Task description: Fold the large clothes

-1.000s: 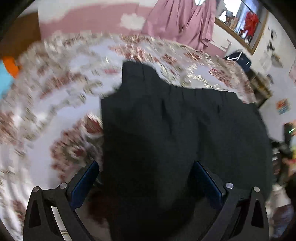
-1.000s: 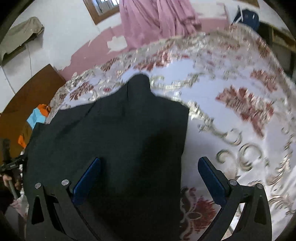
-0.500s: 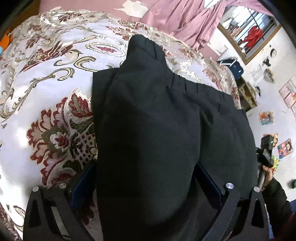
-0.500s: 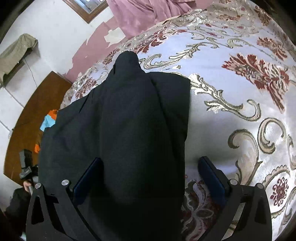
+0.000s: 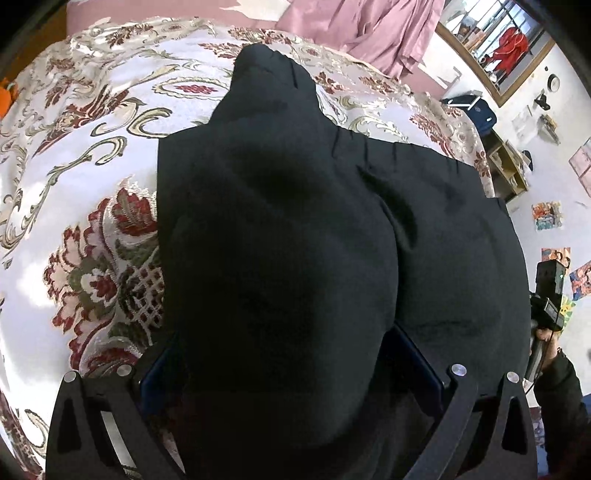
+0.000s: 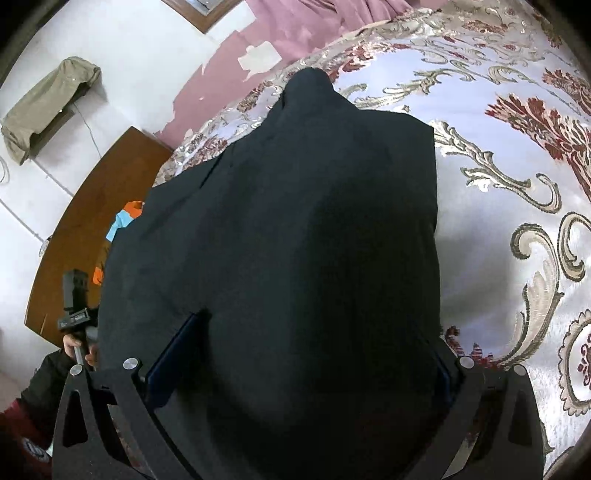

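Note:
A large black garment (image 5: pixel 280 229) lies across a floral bedspread (image 5: pixel 74 155), its far end narrowing to a rounded tip. It also fills the right wrist view (image 6: pixel 288 229). My left gripper (image 5: pixel 284 373) has its jaws wide apart, and the cloth drapes over and between its blue pads (image 5: pixel 417 365). My right gripper (image 6: pixel 306 365) is likewise wide open, with black cloth bulging over its blue pads (image 6: pixel 177 354). Neither gripper pinches the cloth. Each gripper shows at the edge of the other's view, held in a hand.
The white, gold and red bedspread (image 6: pixel 517 184) extends far to the right. A pink curtain (image 5: pixel 362 29) hangs at the back wall. A wooden headboard (image 6: pixel 92 206) with orange and blue cloth (image 6: pixel 122 218) is at left. A window (image 5: pixel 498 44) and a shelf (image 5: pixel 509 166) are at right.
Both grippers have moved down and closer over the black garment, which now covers more of each view and drapes over the pads. The jaws stay open.

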Motion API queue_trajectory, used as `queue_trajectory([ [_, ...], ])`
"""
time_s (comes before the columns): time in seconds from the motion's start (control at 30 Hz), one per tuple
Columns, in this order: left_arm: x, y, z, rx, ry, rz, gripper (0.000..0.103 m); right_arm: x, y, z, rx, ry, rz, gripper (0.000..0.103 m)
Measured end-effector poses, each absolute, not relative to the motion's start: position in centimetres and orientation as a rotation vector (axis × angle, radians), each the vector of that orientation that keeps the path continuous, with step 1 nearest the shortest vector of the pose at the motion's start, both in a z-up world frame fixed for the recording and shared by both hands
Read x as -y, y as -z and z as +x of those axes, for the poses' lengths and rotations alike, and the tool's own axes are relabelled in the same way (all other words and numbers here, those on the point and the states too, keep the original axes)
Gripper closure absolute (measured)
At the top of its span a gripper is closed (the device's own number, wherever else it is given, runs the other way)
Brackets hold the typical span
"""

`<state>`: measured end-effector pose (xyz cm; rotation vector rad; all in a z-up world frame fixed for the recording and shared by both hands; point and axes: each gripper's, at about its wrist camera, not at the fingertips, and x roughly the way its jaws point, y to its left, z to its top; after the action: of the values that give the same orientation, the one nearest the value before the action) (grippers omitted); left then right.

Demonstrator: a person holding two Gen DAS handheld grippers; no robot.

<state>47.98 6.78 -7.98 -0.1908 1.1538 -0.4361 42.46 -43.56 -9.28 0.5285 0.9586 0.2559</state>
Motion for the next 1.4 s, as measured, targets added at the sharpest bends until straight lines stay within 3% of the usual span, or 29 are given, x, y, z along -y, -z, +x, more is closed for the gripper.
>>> queue_trajectory([
  [0.17,-5.9,7.8,47.9,-1.175,0.412,-0.181,0.0,42.4,8.6,42.0,-0.965,-0.206,0.475,0.004],
  [0.37,-5.3,7.6,47.7,-1.17,0.476,-0.198,0.002,43.7,8.3,40.7,-0.945,-0.222,0.69,0.043],
  [0.43,-5.5,7.5,47.7,-1.172,0.461,-0.226,0.011,43.4,8.2,40.3,-0.929,-0.227,0.708,0.052],
  [0.53,-5.5,7.2,47.7,-1.199,0.455,-0.277,0.024,42.6,7.8,39.7,-0.917,-0.22,0.66,0.059],
  [0.67,-5.4,6.4,47.4,-1.202,0.434,-0.285,0.058,42.6,6.7,38.5,-0.875,-0.236,0.676,0.072],
  [0.7,-5.4,5.8,47.1,-1.193,0.42,-0.298,0.061,42.7,6.4,38.3,-0.864,-0.241,0.683,0.075],
  [0.87,-3.6,2.7,45.9,-1.141,0.376,-0.255,0.076,43.2,4.3,37.3,-0.799,-0.269,0.696,0.081],
  [1.2,1.7,-4.5,46.6,-0.999,0.545,-0.327,0.078,47.4,-4.3,34.8,-0.605,-0.275,0.662,0.084],
  [1.4,7.8,-3.7,49.5,-0.961,0.625,-0.393,0.078,52.2,-7.9,33.9,-0.518,-0.18,0.596,0.084],
])
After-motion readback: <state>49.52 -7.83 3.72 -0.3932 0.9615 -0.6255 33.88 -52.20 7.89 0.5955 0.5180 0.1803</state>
